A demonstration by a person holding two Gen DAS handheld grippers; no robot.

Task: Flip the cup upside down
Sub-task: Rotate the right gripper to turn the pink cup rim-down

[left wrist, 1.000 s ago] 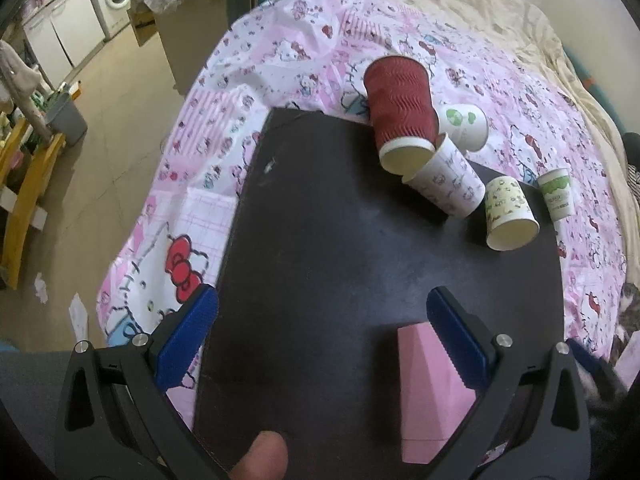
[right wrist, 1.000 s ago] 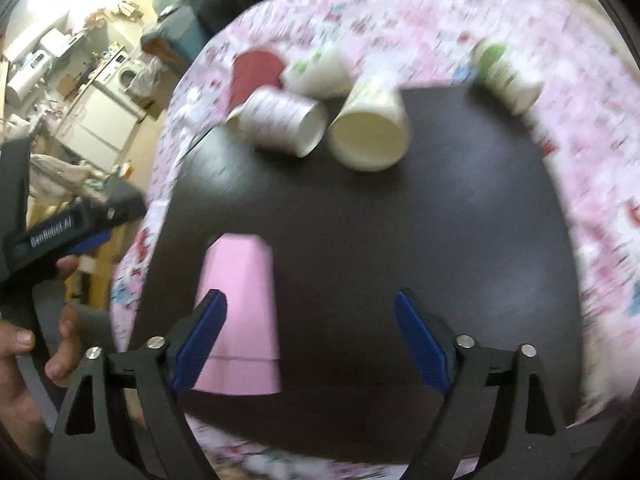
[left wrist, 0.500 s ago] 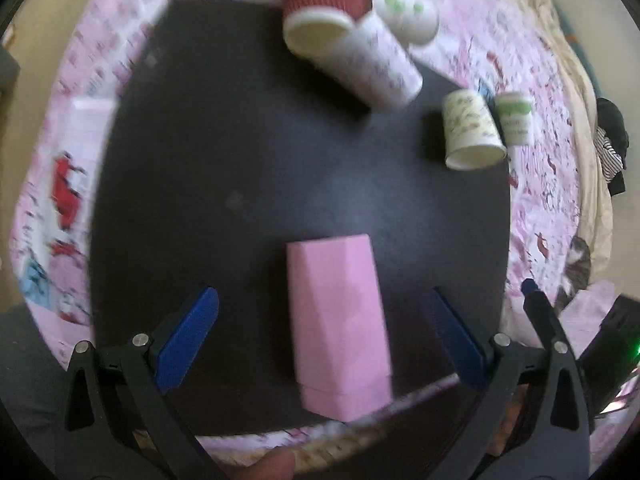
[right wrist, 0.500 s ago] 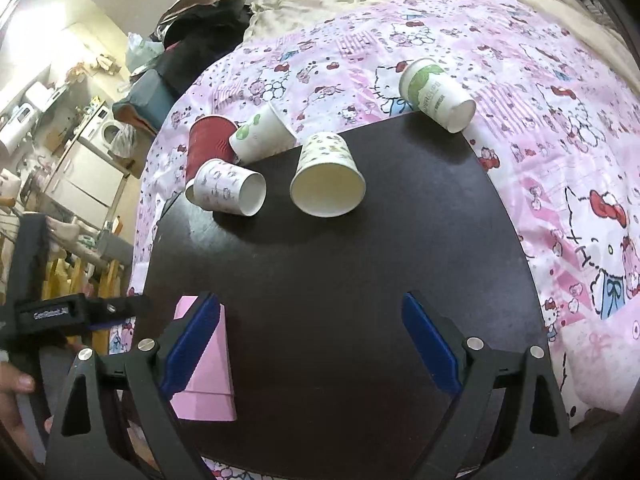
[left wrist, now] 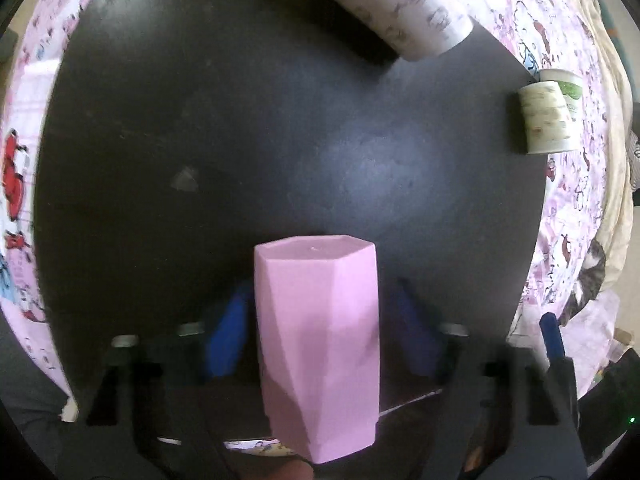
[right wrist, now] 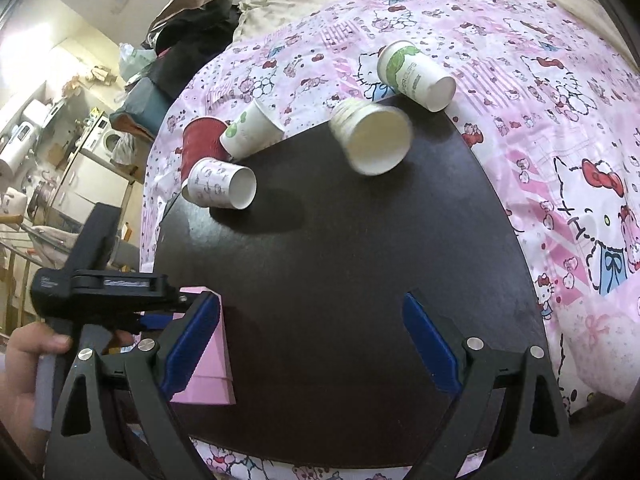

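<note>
A pink faceted cup (left wrist: 318,344) lies on its side on the black round table (left wrist: 248,140), closed base pointing away. My left gripper (left wrist: 320,332) is open with its blue pads on either side of the cup; the left pad sits close to it, contact unclear through blur. In the right wrist view the cup (right wrist: 208,372) lies at the lower left, partly behind my right gripper's left finger and the left gripper's body (right wrist: 104,292). My right gripper (right wrist: 312,348) is open and empty above the table's near part.
Several paper cups lie on their sides at the table's far edge: a patterned white one (right wrist: 222,184), a red ribbed one (right wrist: 198,144), a green-dot one (right wrist: 250,130), a wide pale one (right wrist: 372,138), a green-logo one (right wrist: 416,74). A Hello Kitty bedspread (right wrist: 560,152) surrounds the table.
My left gripper swung right and down onto the pink cup, and its jaws have narrowed around it. My right gripper drew back and steadied.
</note>
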